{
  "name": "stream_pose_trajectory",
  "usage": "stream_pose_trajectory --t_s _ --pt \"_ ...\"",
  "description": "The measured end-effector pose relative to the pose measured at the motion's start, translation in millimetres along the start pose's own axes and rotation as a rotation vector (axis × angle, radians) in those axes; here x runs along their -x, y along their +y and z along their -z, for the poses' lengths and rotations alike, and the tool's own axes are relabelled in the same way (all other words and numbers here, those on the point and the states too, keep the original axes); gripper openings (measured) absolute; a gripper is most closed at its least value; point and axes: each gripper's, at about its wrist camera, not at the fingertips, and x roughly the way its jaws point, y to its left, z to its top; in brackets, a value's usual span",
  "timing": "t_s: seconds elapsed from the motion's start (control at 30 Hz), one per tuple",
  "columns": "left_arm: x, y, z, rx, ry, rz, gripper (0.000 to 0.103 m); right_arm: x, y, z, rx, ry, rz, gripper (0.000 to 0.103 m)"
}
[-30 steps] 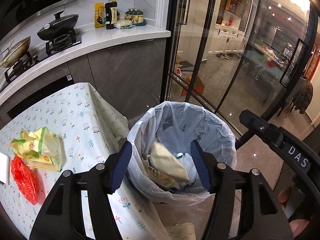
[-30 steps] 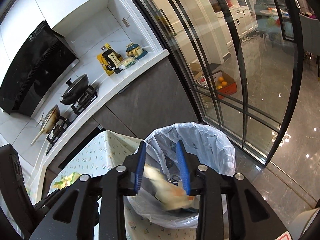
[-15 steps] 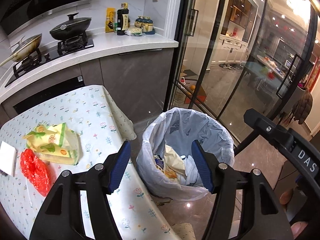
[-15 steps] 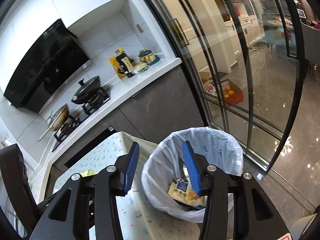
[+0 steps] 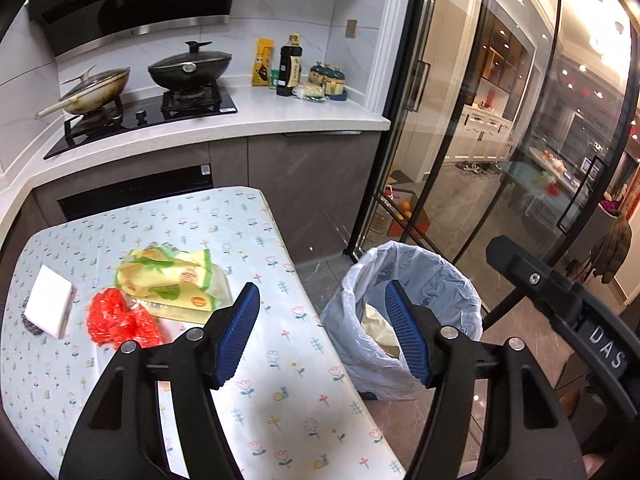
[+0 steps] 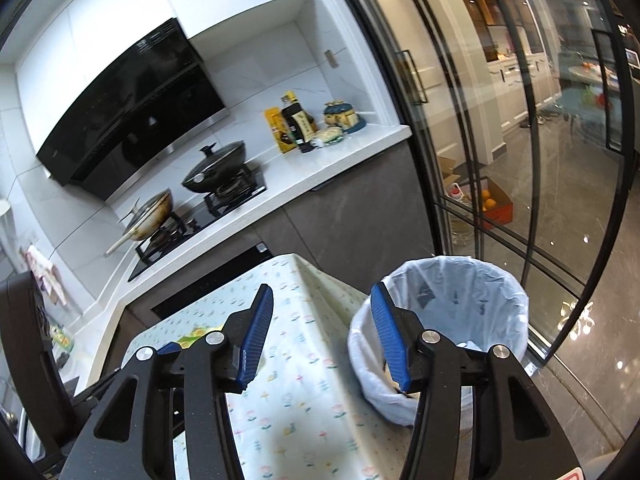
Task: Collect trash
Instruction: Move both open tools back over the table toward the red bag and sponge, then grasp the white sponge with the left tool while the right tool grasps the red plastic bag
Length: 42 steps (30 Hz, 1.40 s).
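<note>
Both the left gripper (image 5: 322, 332) and right gripper (image 6: 322, 336) are hanging empty with jaws apart, the lined trash bin (image 5: 404, 312) is standing beside the table (image 5: 280, 400), and the yellow-green snack wrappers (image 5: 176, 284) and red plastic bag (image 5: 116, 320) are awaiting the next pickup.

Bin liner (image 5: 424, 276) hides most trash — one tan packet (image 5: 378, 326) shows; grey object (image 5: 30, 318) lies half-covered beneath white block (image 5: 52, 306).

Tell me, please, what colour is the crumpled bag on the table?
Red; the crumpled bag shows best in the left wrist view.
</note>
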Motion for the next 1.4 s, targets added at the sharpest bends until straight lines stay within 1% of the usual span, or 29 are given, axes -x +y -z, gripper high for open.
stream_pose_trajectory --t_s 0.13,0.37,0.73,0.8,0.87,0.9,1.03,1.2,1.27,1.3,1.4 --pt "17 20 -2 0.021 -0.03 -0.018 0.065 3 23 5 0.029 0.001 -0.014 0.052" --pt "41 61 0 0.071 -0.059 -0.055 0.065 0 67 20 0.083 0.025 -0.046 0.053" --pt "64 140 14 0.171 -0.07 -0.135 0.067 -27 138 55 0.168 0.11 -0.102 0.054" --pt "66 157 19 0.193 -0.065 -0.153 0.068 -34 150 65 0.18 0.129 -0.109 0.056" --pt "67 174 24 0.212 -0.057 -0.176 0.072 -42 160 74 0.19 0.15 -0.117 0.059" --pt "68 183 28 0.221 -0.056 -0.19 0.074 -46 165 79 0.195 0.16 -0.118 0.06" --pt "70 220 41 0.247 -0.043 -0.243 0.078 -67 182 101 0.211 0.216 -0.118 0.062" --pt "67 269 56 0.309 -0.007 -0.293 0.079 -98 200 128 0.233 0.289 -0.113 0.062" --pt "62 288 61 0.337 0.009 -0.311 0.081 -110 204 137 0.241 0.314 -0.11 0.062" --pt "60 296 63 0.347 0.015 -0.325 0.085 -117 207 143 0.247 0.329 -0.106 0.062" --pt "53 319 70 0.372 0.034 -0.347 0.085 -138 211 155 0.255 0.364 -0.089 0.062"
